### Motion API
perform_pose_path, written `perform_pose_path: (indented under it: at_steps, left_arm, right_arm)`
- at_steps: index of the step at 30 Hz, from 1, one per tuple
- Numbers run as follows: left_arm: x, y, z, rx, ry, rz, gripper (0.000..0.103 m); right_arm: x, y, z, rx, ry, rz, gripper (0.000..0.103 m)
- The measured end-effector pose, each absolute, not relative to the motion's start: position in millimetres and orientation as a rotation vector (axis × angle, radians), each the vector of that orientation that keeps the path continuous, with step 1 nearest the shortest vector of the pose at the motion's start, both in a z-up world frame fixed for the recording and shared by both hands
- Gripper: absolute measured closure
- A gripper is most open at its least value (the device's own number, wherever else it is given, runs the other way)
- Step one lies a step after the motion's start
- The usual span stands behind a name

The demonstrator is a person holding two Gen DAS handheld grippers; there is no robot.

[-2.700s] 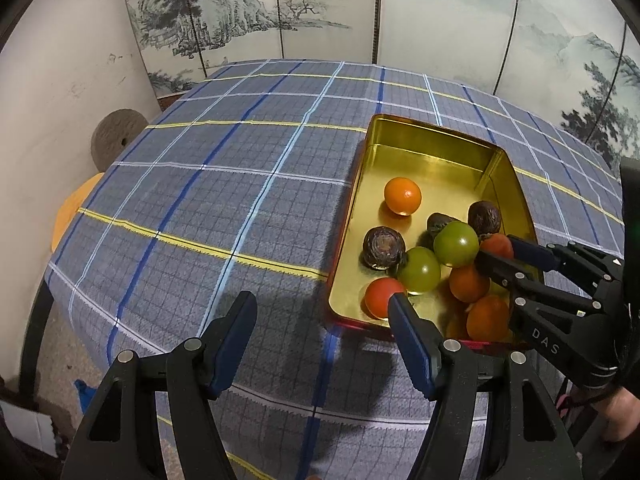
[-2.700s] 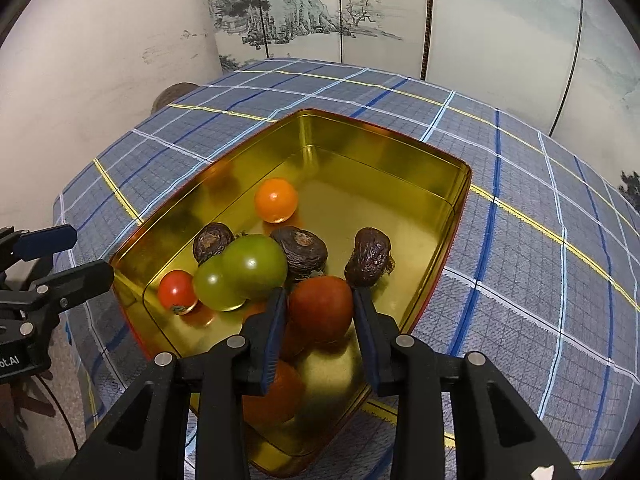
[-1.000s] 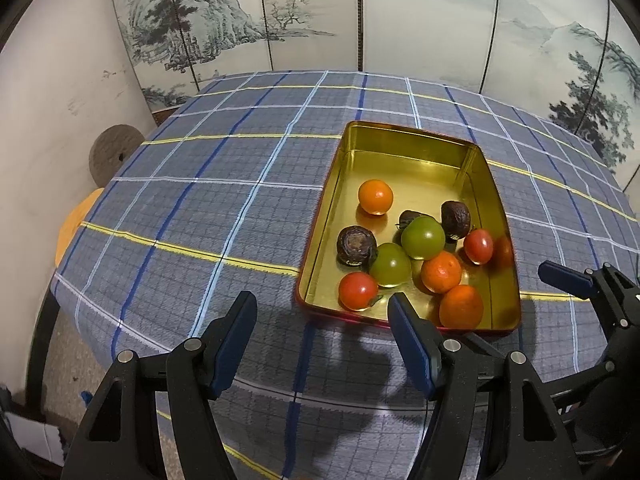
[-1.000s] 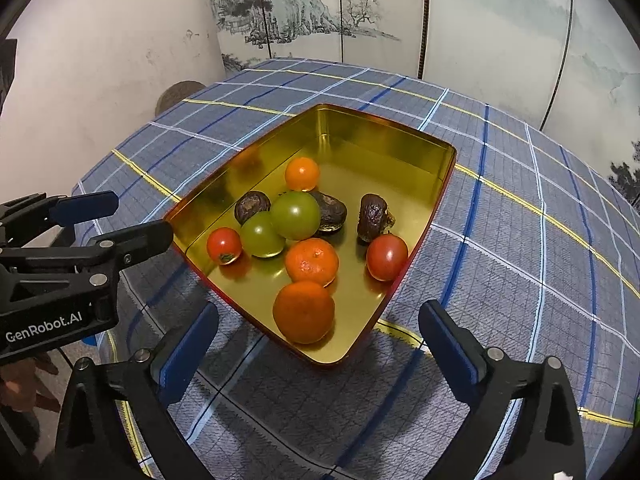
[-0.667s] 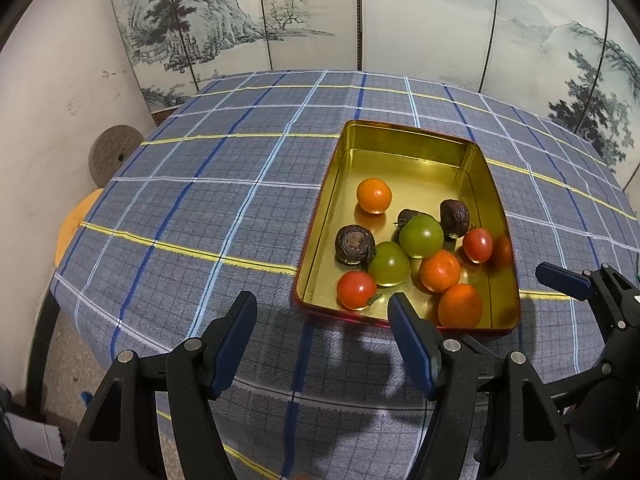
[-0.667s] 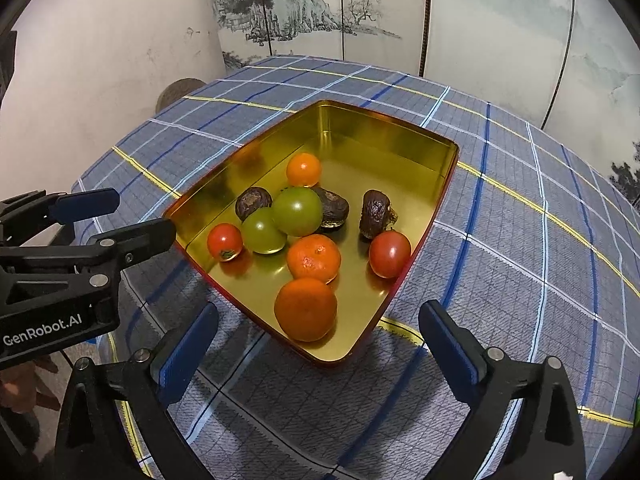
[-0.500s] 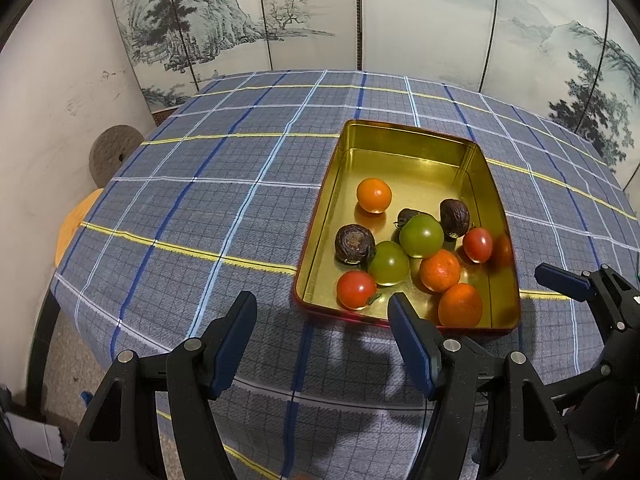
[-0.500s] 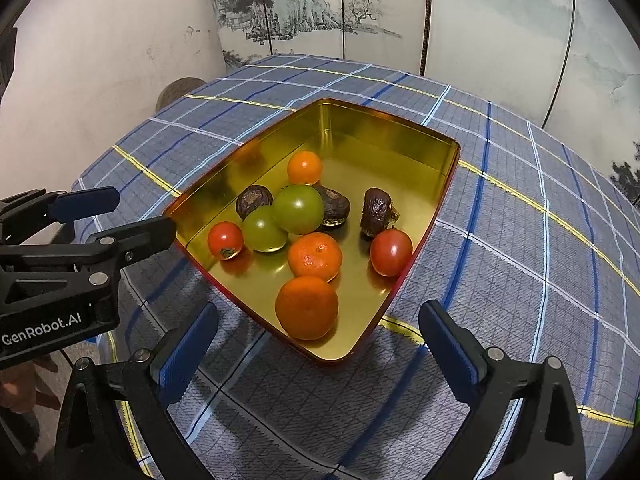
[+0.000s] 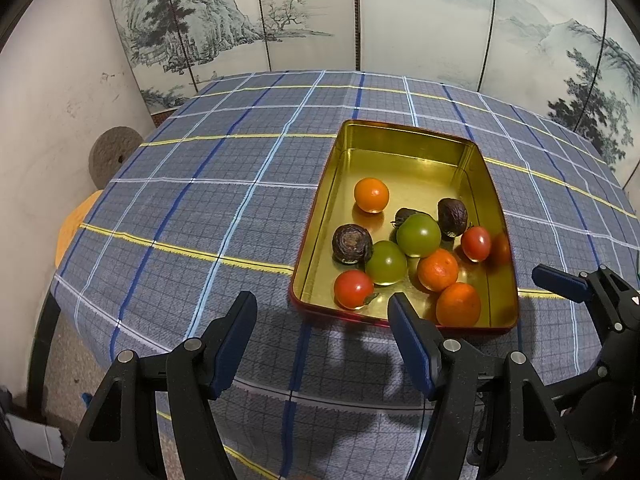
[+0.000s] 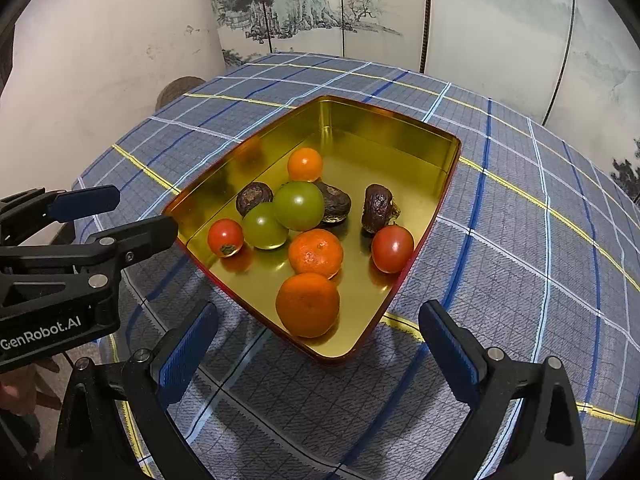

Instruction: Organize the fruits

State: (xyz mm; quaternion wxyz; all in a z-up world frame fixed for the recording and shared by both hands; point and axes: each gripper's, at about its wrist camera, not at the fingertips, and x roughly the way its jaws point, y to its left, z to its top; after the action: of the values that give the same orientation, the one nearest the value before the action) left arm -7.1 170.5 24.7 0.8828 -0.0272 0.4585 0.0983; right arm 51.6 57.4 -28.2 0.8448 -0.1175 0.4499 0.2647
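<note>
A gold tin (image 9: 404, 168) with a red outer rim lies on the blue checked tablecloth (image 9: 224, 208). Inside it are three oranges, the nearest one (image 9: 458, 305) by the front wall. Two green tomatoes (image 9: 418, 235), a red tomato (image 9: 353, 289), a second red tomato (image 10: 392, 249) and three dark wrinkled fruits (image 9: 352, 243) lie with them. My left gripper (image 9: 320, 312) hangs open and empty just in front of the tin's near edge. In the right wrist view the tin (image 10: 380, 148) lies ahead of my right gripper (image 10: 318, 316), which is wide open with nothing between its pads.
The table's near edge drops off just below both grippers. A painted folding screen (image 9: 360, 20) stands behind the table and a white wall on the left. A round stone disc (image 9: 114, 156) leans on that wall. Each gripper shows at the side of the other's view.
The right gripper, earlier shut on a red tomato over the tin, has let it go into the tin and opened wide. Both grippers have drawn back; over the last second nothing moves.
</note>
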Motion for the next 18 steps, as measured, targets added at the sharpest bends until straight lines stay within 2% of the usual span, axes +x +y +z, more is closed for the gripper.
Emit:
perform_pose_path:
  at_steps: [18]
  left_arm:
    - [-5.9, 168.0, 22.6, -0.068, 0.96, 0.193, 0.034]
  right_arm:
    - [51.3, 57.6, -27.5, -0.248, 0.951, 0.561, 0.003]
